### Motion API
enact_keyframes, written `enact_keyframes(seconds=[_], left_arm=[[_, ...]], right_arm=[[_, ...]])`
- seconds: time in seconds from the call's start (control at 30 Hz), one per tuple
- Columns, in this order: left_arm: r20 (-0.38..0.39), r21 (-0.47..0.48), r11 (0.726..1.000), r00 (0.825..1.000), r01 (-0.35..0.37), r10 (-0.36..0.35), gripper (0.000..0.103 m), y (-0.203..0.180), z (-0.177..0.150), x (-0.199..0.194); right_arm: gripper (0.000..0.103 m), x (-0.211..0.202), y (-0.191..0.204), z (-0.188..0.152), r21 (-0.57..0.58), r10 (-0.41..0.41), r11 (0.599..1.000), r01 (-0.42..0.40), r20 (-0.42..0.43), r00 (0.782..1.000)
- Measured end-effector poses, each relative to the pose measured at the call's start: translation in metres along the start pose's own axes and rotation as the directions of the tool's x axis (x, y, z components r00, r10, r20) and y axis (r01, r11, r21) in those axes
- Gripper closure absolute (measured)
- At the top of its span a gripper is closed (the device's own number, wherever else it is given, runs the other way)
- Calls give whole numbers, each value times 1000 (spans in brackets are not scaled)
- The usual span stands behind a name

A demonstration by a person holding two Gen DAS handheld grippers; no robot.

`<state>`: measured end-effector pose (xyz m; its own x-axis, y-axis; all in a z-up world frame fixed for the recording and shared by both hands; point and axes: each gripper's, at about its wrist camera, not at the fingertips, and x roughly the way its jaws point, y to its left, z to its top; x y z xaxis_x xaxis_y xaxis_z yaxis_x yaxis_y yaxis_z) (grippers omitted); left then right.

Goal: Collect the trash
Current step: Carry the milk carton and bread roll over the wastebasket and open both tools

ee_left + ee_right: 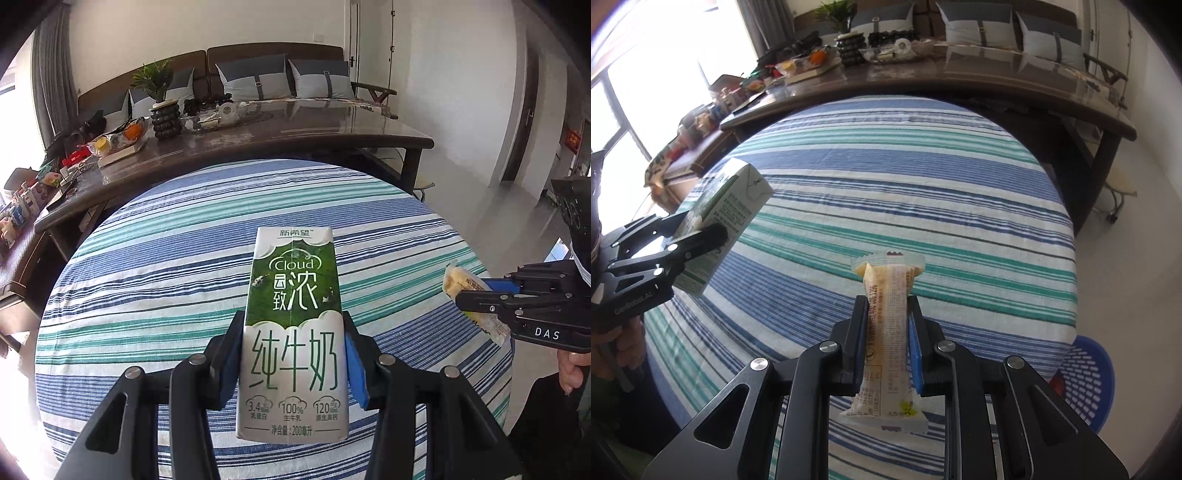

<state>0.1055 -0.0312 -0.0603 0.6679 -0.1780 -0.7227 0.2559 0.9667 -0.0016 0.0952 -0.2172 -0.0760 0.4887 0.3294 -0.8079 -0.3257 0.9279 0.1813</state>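
Left wrist view, near: the left claw [293,354] grips a green-and-white milk carton [293,332], pads pressed on its two sides low in the frame; the carton stands upright between the fingers, clear of the striped cloth behind it.

Right wrist view, near: the right claw [886,345] is closed narrow on a yellow snack in a clear wrapper [886,332], held at mid-length, both crimped wrapper ends free above and below the pads.

Cross-check: at the right edge of the left view the right claw enters from the side with the wrapped snack in its tips, a hand [570,363] below it on the handle. At the left edge of the right view the left claw holds the carton tilted, above the cloth.

Middle ground: a round worktop [184,258] covered in blue, teal and white stripes fills both views. A blue perforated basket [1087,376] sits at lower right of the right view, beside the worktop's edge.

Far: a long dark table [332,136] carries a potted plant [162,96] and assorted clutter; behind it, a sofa with grey-and-white cushions [255,79].
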Motion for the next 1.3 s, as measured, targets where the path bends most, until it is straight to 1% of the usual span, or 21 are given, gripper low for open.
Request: enact_keyframes(seconds=[0.7,0.8,0.9,1.0,1.07,1.17,1.3], left_arm=[[35,85,996,999,36,-39,55,-70,10,-15],[29,89,994,998,58,-61,55,-78,12,-15],[15,105,989,994,106,-108,55,-95,16,-14],[-1,131,977,985,170,-171,55,-121,20,-13],[-16,145,965,975,221,-221,55,-141,23,-11],[-46,175,939,955,295,-292,55,-177,27,-5],[-102,210,896,920,391,-377,55,-231,30,9]], right_arm=[[84,-34,-21,-15,39,-2,999,-1,69,998],[84,-39,-26,-16,49,-7,999,3,81,997],[84,-49,-36,-19,71,-25,997,18,101,995],[84,-61,-59,-26,118,-62,992,49,109,992],[84,-69,-79,-35,158,-90,985,73,103,991],[84,-80,-110,-48,206,-144,971,125,79,986],[84,-89,-159,-69,244,-231,944,222,6,973]])
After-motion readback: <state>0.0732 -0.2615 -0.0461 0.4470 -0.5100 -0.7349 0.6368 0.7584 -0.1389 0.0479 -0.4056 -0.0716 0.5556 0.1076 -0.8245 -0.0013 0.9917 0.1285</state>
